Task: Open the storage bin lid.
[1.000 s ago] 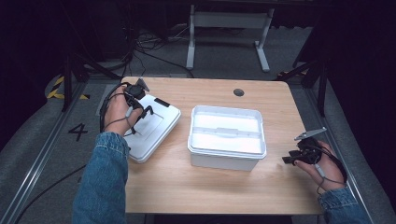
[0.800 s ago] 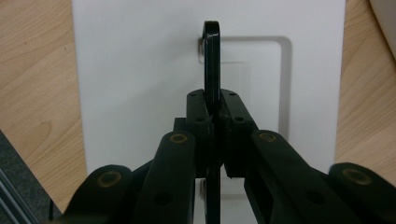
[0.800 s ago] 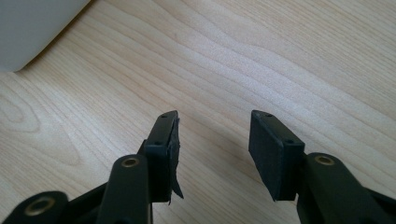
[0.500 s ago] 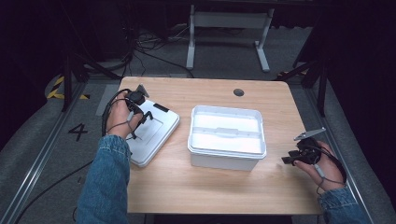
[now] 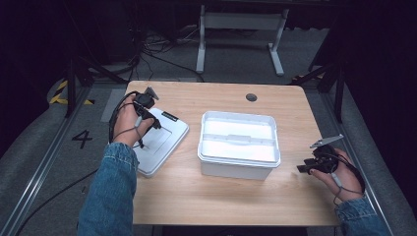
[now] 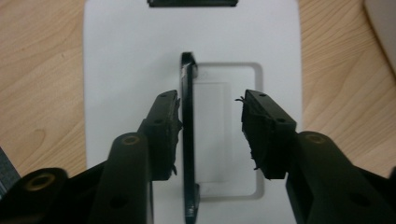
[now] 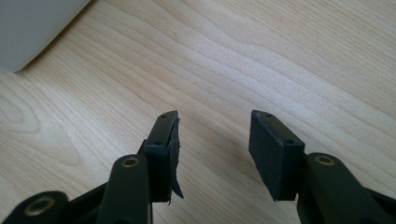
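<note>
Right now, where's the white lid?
In the high view, the white lid lies flat on the table's left side, under the open left gripper, left of the white bin.

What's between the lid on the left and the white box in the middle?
Only bare wood. In the high view, a strip of the table separates the lid from the box; the two do not touch.
</note>
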`<control>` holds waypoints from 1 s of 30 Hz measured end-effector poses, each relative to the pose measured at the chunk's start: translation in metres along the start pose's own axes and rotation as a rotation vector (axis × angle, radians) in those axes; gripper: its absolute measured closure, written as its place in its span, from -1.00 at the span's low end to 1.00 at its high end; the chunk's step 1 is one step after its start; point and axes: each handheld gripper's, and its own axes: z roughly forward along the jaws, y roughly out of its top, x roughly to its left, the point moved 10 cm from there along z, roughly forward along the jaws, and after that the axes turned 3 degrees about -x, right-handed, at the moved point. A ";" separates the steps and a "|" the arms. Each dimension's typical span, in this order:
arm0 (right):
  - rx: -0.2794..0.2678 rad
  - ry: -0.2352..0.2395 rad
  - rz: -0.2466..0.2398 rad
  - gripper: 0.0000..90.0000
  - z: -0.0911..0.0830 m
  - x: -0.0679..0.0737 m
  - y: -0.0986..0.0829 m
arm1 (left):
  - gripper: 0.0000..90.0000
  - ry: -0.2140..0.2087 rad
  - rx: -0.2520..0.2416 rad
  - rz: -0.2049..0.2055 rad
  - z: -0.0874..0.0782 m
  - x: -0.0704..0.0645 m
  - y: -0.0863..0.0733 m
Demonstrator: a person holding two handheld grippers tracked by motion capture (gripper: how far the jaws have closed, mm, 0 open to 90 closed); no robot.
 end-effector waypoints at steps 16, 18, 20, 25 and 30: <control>-0.001 0.000 -0.009 0.20 0.003 0.001 0.003 | 0.04 -0.033 -0.143 0.153 -0.066 -0.058 -0.006; -0.001 -0.001 -0.009 0.20 0.003 0.001 0.003 | 0.01 -0.042 -0.163 0.166 -0.072 -0.065 -0.009; 0.000 -0.003 -0.013 0.20 0.003 0.000 0.003 | 0.01 -0.051 -0.175 0.193 -0.077 -0.075 -0.015; -0.004 -0.002 -0.021 0.20 0.004 0.001 0.007 | -0.02 -0.079 -0.198 0.226 -0.081 -0.097 -0.032; -0.009 -0.005 -0.029 0.20 0.005 0.000 0.009 | -0.03 -0.088 -0.245 0.215 -0.080 -0.105 -0.045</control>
